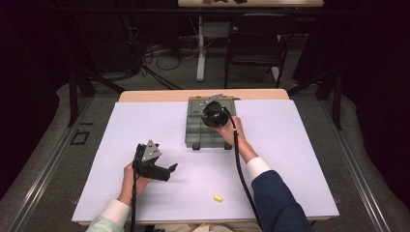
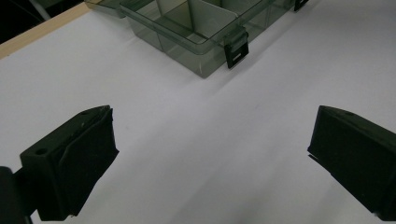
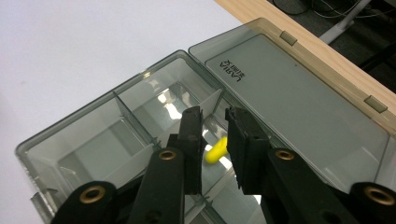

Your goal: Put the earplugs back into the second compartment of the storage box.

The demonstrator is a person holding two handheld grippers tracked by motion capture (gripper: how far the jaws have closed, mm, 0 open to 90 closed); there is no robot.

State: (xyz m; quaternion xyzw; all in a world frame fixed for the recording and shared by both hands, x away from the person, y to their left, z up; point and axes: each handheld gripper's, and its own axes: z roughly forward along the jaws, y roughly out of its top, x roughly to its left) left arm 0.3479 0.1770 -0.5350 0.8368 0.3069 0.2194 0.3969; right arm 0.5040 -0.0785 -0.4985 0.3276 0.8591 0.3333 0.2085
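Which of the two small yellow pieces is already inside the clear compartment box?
The small yellow piece between the right gripper jaws, lying in a box compartment. The other yellow piece lies on the white table near the person.

Both grippers are black: the left gripper (image 1: 170, 169) carries a grey three-cornered plate (image 1: 151, 149) on top, and a black cable (image 1: 238, 159) trails from the right gripper (image 3: 213, 122), whose arms show brass-ringed pivot holes. The left sleeve (image 1: 104, 222) is pale green with a white cuff, the right sleeve (image 1: 278, 203) navy, white-cuffed
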